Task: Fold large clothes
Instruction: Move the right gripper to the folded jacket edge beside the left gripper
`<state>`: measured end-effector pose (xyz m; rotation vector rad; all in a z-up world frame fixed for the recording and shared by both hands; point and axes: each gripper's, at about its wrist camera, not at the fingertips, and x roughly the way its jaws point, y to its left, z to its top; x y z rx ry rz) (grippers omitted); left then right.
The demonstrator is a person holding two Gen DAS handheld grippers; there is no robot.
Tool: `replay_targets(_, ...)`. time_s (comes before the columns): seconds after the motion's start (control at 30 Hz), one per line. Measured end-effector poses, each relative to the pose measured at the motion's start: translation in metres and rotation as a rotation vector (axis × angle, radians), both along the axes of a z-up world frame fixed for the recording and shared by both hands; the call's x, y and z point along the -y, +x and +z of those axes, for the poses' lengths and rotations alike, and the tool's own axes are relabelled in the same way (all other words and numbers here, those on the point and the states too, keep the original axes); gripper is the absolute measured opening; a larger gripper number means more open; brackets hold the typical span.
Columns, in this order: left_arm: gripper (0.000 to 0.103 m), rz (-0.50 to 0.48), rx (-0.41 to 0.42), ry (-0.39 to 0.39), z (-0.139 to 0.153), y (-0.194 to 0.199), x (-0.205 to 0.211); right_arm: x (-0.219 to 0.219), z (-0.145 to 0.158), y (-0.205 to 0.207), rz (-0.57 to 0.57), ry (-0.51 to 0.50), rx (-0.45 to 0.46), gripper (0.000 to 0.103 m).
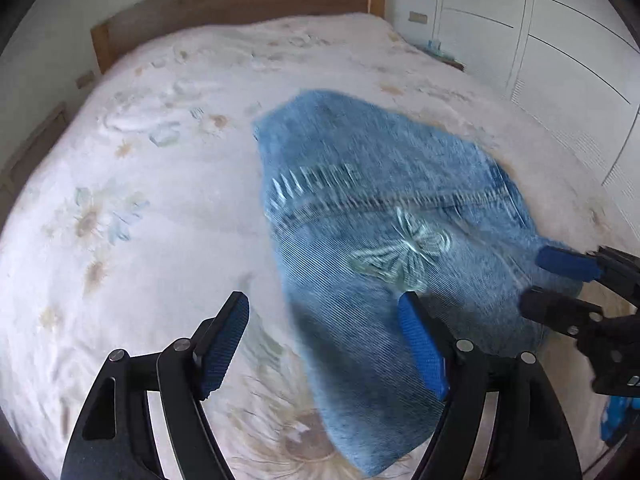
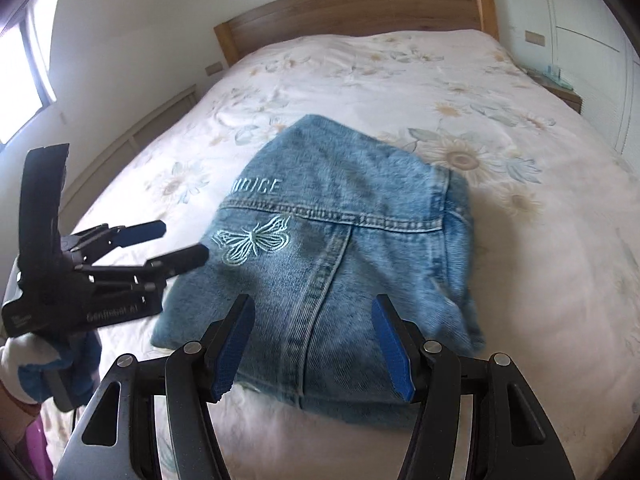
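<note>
A folded blue denim garment (image 2: 340,240) with a pale butterfly stitched on it lies on the flowered bed cover (image 2: 520,280). In the right wrist view my right gripper (image 2: 312,348) hangs open just above the garment's near edge, with nothing between its pads. My left gripper (image 2: 180,244) shows at the garment's left edge, open and empty. In the blurred left wrist view the garment (image 1: 380,208) lies right of centre. There my left gripper (image 1: 324,344) stands open over the garment's near left edge, and my right gripper (image 1: 560,284) is open at its right edge.
A wooden headboard (image 2: 360,4) closes the far end of the bed. White wardrobe doors (image 1: 560,60) and a bedside table (image 2: 568,96) stand on the right, a window (image 2: 20,80) on the left. A gloved hand (image 2: 24,360) holds the left gripper.
</note>
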<state>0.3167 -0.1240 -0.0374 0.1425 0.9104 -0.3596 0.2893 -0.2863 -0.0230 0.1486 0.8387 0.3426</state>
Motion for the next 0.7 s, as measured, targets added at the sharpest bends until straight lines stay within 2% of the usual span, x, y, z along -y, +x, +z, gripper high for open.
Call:
replay_targets(0.07,0.074,-0.014,-0.063,-0.084,-0.011,-0.002,0.002,-0.004,-0.013,0.009,-0.002,-0.025,-0.027,0.062)
replay_targets(0.2,0.078,-0.032,-0.036,-0.038,-0.018,-0.018,0.017,0.007,-0.046,0.015,-0.008,-0.063,-0.097,0.062)
replay_targets(0.37,0.078,-0.034,-0.086,-0.101,-0.025,-0.029,0.011,0.020,-0.054,0.003,0.016,-0.077,-0.101,0.062)
replay_targets(0.47,0.079,-0.037,-0.114,-0.145,-0.017,-0.024,-0.001,0.023,-0.053,-0.003,0.028,-0.101,-0.099,0.062)
replay_targets(0.6,0.079,-0.043,-0.003,-0.076,0.014,-0.024,-0.005,0.030,-0.036,-0.007,0.048,-0.122,-0.099,0.062)
replay_targets(0.7,0.079,-0.049,0.037,-0.077,0.036,-0.012,-0.004,0.031,-0.018,-0.003,0.056,-0.133,-0.069,0.063)
